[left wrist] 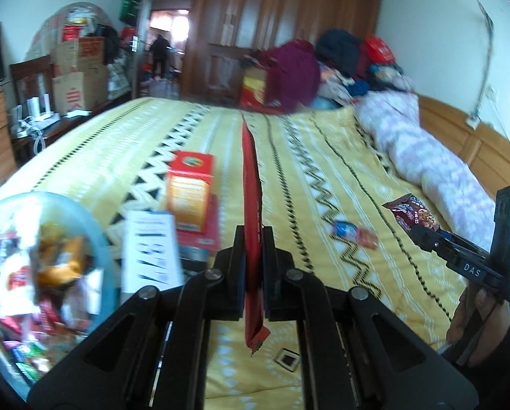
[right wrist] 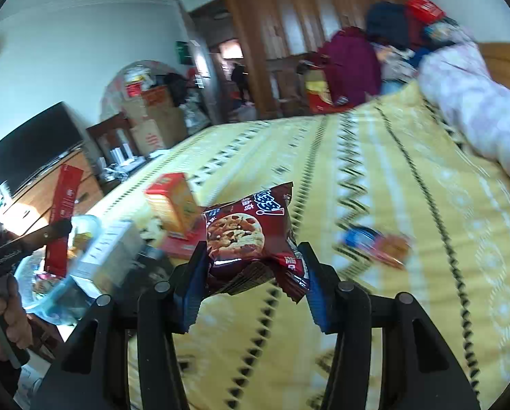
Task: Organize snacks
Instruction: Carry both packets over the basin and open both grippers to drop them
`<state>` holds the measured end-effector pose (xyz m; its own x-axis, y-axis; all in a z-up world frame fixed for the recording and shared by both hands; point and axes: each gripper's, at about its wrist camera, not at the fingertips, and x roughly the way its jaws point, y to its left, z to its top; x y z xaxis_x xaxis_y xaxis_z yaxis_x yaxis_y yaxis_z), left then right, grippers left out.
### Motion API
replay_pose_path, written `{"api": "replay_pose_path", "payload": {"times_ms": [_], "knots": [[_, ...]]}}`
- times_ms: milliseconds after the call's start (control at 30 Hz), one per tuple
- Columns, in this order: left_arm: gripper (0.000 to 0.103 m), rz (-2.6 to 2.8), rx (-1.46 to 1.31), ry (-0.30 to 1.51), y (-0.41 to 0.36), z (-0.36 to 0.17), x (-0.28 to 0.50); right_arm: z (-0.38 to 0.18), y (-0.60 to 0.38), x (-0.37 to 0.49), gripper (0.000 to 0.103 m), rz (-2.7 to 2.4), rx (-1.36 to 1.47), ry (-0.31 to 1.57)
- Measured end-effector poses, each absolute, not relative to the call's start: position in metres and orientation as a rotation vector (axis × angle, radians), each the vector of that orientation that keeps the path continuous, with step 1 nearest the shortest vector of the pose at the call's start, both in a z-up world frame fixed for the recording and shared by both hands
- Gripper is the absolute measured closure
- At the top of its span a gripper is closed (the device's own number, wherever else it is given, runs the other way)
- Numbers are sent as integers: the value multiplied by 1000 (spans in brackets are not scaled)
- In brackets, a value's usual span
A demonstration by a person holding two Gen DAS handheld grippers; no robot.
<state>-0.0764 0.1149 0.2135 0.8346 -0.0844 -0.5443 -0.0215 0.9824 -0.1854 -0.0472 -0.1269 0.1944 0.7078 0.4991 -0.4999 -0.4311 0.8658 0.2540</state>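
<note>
A cluttered bedroom: a wide bed [left wrist: 323, 157] under a yellow cover with black and white zigzag bands, a dark wood wardrobe [left wrist: 289, 17] behind it, stacked cartons and a television to one side.

Near the bed's near left corner sits a pale blue bowl [left wrist: 94, 239] heaped with wrapped snacks. Just beside it, toward the bed's middle, are three boxes: one white box [left wrist: 152, 253] with dark lettering and one orange box [left wrist: 191, 191] lying on top of one flat red box [left wrist: 200, 239].

The left gripper [left wrist: 254, 266] has its fingers pressed narrow on one long red stick packet [left wrist: 251, 205], held edge-on above the cover. The right gripper [right wrist: 251, 273] has its fingers set wider, clamping one maroon cookie packet [right wrist: 248, 235] by its lower edge. Both packets are lifted clear of the bed. One small blue and orange packet [left wrist: 356, 234] lies loose on the cover toward the bed's right side.

The step in hand looks like carrying the held packets to the bowl. To do it well, bring each packet over the bowl's open middle before loosening the fingers, one hand at a time so the grippers do not collide, and drop low so nothing slides off the heap.

Count: two held packets, one loose packet, three boxes, one bowl.
</note>
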Motion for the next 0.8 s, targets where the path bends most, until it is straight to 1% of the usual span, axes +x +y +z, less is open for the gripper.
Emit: {"api": "replay_pose_path", "payload": {"times_ms": [567, 800], "knots": [[96, 218, -243, 469, 219, 244, -123, 264, 56, -66, 48, 865, 16, 527], [96, 299, -287, 461, 264, 241, -149, 286, 135, -91, 48, 985, -42, 509]]}}
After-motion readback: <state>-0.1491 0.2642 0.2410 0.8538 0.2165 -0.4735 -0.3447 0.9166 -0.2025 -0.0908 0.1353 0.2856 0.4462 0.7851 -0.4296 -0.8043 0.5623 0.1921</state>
